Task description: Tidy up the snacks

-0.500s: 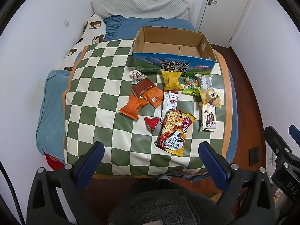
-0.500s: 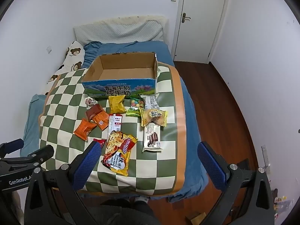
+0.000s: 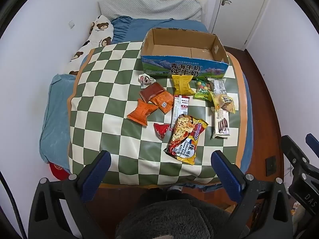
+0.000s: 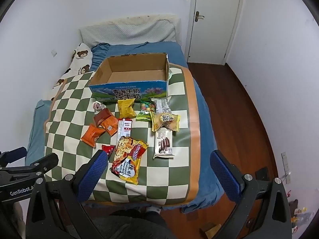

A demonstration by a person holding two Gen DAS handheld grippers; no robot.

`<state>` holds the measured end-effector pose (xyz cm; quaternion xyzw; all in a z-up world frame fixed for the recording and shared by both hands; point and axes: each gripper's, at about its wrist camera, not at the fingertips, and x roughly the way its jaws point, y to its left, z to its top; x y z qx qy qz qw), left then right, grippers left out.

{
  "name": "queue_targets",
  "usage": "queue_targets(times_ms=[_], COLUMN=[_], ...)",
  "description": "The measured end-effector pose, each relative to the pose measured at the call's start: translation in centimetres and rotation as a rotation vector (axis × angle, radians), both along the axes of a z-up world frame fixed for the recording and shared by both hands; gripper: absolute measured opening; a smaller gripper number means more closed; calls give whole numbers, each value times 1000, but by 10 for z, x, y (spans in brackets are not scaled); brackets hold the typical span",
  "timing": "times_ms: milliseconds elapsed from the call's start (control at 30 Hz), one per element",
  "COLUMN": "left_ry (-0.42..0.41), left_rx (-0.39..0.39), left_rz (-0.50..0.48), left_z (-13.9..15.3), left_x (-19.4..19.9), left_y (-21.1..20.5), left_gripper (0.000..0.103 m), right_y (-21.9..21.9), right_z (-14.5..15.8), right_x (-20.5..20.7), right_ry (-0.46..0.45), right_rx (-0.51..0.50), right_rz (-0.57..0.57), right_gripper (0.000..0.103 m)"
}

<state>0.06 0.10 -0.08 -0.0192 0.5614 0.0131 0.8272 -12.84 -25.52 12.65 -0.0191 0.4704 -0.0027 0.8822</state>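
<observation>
Several snack packets lie on a green-and-cream checked mat (image 3: 103, 103) (image 4: 65, 107) on a bed. Nearest is a yellow noodle packet (image 3: 185, 137) (image 4: 128, 161). Around it lie a white wafer pack (image 3: 221, 123) (image 4: 163, 143), orange packets (image 3: 142, 112) (image 4: 92, 135) and a yellow bag (image 3: 182, 84) (image 4: 126, 107). An empty cardboard box (image 3: 184, 67) (image 4: 129, 90) with a blue printed front stands behind them. My left gripper (image 3: 160, 166) hangs open above the mat's near edge. My right gripper (image 4: 159, 166) is open too, high over the near right part.
The bed has blue bedding, a bear-print pillow (image 3: 95, 37) (image 4: 79, 61) at the left and a white wall close on that side. Wooden floor (image 4: 239, 99) and a shut white door (image 4: 215, 20) lie to the right. A dark fluffy garment (image 3: 175, 219) fills the lower edge.
</observation>
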Motion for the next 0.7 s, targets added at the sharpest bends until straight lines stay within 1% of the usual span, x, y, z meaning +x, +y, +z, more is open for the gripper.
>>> queue_targets(times_ms=[267, 400, 700], left_ry=[-5, -10, -14], left_rx=[2, -1, 6], left_rz=[3, 8, 6], left_z=[0, 0, 5], left_x=[-1, -14, -15], left_y=[0, 2, 2], left_gripper=[103, 103, 103], right_y=[-2, -4, -5], right_z=[-1, 0, 1], right_x=[1, 0, -1], right_ry=[0, -1, -2], right_rx=[4, 10, 17], right_rz=[-1, 2, 2], right_gripper=[103, 103, 103])
